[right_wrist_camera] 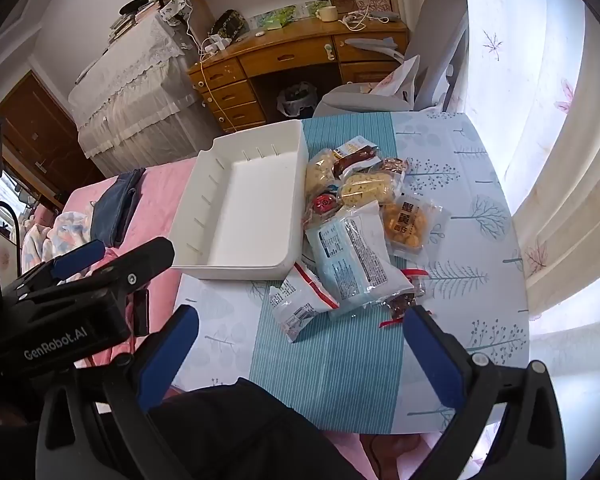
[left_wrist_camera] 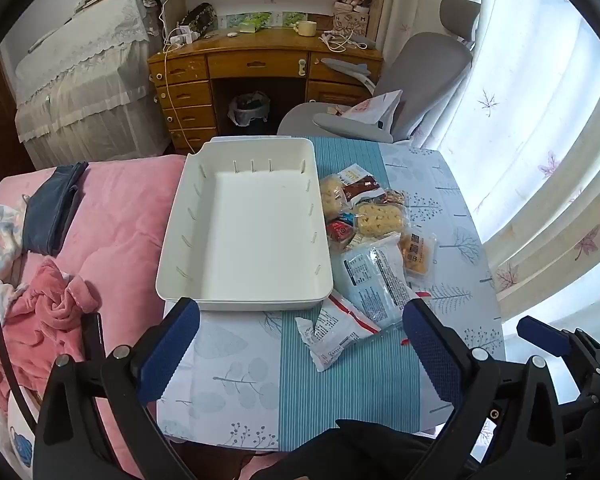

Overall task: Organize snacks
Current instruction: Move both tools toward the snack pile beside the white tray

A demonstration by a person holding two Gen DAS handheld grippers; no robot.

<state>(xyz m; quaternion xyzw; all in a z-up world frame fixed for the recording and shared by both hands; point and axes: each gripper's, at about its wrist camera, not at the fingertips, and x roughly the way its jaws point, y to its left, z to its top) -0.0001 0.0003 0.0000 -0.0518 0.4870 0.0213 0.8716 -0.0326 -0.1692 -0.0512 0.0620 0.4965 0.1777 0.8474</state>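
Both wrist views look down on a small table (left_wrist_camera: 340,380) covered by a blue-and-teal printed cloth, set against a bed with a pink blanket (left_wrist_camera: 112,216). A white rectangular bin (left_wrist_camera: 244,304) stands on the table's left portion, its interior holding nothing. Just to its right lies a cluster of wrapped snacks: a large pale-blue packet (left_wrist_camera: 374,280), a white packet with a red stripe (left_wrist_camera: 336,332) nearest the viewer, a clear pack of yellow biscuits (left_wrist_camera: 378,219), an orange-toned pack with printed characters (left_wrist_camera: 418,254), a small red packet (left_wrist_camera: 340,232) beside the bin wall, and a dark brown packet (left_wrist_camera: 360,190) at the far end. The packets overlap one another; none lies inside the bin. The left gripper (left_wrist_camera: 300,344) hovers above the near table edge, fingers spread wide, grasping nothing. The right gripper (right_wrist_camera: 300,344) likewise has its fingers apart and empty, the blue pads (right_wrist_camera: 432,356) framing the near cloth. A wooden desk (left_wrist_camera: 260,64) and a grey chair (left_wrist_camera: 404,80) occupy the background.
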